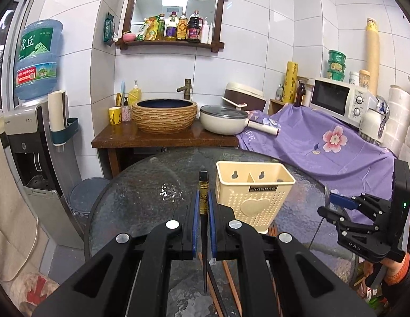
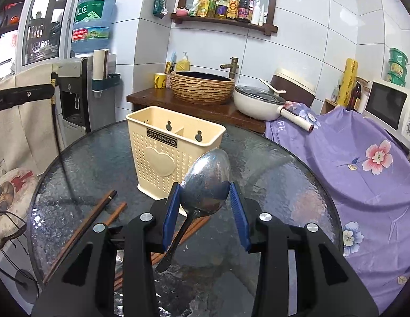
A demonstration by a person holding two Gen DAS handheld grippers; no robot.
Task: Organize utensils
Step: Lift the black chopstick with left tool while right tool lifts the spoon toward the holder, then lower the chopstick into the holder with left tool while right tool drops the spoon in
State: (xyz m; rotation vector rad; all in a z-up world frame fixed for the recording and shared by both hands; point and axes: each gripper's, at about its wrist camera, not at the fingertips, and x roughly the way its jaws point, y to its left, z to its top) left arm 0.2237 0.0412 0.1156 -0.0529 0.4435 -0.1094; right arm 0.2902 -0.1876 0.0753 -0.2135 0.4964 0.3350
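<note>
Holder of 2 compartments; left gripper clenches chopstick, right gripper grasps spoon.

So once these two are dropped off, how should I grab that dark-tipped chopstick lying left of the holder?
Take the dark-tipped chopstick near its raised tip end, coming straight down from above with the jaws set across its width. It lies flat on the glass table, and brown chopsticks crowd its right side, so a side approach looks awkward.
</note>
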